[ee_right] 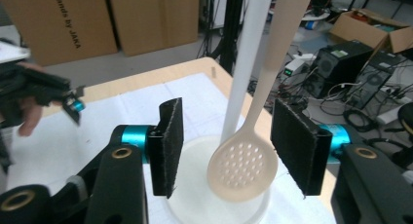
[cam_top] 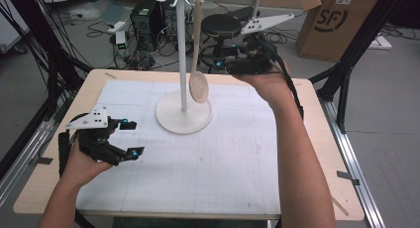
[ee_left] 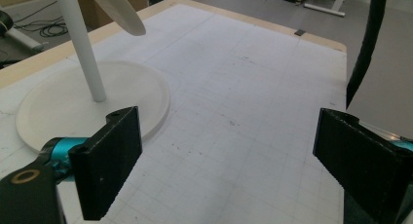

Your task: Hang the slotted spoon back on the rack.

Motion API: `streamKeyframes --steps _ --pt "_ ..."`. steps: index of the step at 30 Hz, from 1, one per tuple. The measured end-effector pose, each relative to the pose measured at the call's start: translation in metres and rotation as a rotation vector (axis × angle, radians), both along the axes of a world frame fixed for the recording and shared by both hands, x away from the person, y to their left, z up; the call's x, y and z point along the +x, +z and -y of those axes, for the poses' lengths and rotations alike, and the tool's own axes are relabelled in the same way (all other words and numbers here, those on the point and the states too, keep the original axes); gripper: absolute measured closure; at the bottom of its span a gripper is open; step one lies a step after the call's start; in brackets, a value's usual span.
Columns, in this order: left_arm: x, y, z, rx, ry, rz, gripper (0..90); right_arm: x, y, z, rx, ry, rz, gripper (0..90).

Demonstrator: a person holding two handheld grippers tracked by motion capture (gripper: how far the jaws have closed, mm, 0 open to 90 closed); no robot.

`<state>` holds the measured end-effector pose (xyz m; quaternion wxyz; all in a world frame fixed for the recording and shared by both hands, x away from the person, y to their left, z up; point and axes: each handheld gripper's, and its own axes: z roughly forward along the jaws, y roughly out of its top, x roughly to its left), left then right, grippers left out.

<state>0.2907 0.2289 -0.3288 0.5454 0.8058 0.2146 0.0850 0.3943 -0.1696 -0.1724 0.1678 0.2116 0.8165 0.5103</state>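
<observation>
**Spoon hanging on the stand, both tongs wide**

At eight o'clock on the white gridded mat (cam_top: 223, 163): left gripper (cam_top: 132, 138), resting low in the hand, jaws spread wide and holding nothing. In the left gripper view, only bare mat between its jaws (ee_left: 219, 156). Parked well apart from the work, probably to leave room for the other hand.

At the centre, toward twelve o'clock: white stand (cam_top: 183, 64), round base flat on the mat, pole upright, hooks at the top. Hanging from one hook by the handle end, the slotted spoon (cam_top: 198, 86), perforated bowl down, just beside the pole at its three o'clock and clear of the base. Hung that way so the bowl swings free and the handle stays reachable.

At one o'clock, over the far edge of the table (cam_top: 317, 139): right gripper (cam_top: 223, 59), held level and aimed at the spoon. In the right gripper view, spoon bowl (ee_right: 242, 168) framed in the gap between the jaws (ee_right: 226, 146), pads apart and pressing on nothing. Open, then, and either lined up for a grip or letting go; cannot tell which.
</observation>
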Motion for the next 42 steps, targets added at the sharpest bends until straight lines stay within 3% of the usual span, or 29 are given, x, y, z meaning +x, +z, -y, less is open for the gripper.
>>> streamKeyframes --steps 13,32,42 --pt "0.002 -0.005 -0.006 -0.014 0.010 -0.004 10.8 -0.034 -0.019 0.007 0.033 0.085 0.028 40.7" --pt "0.003 -0.012 -0.008 -0.023 -0.007 -0.006 10.8 -0.064 -0.080 0.054 0.151 0.127 -0.008 32.9" --pt "0.004 -0.017 -0.009 -0.025 -0.006 0.002 10.8 -0.075 -0.119 0.075 0.156 0.114 -0.036 27.9"
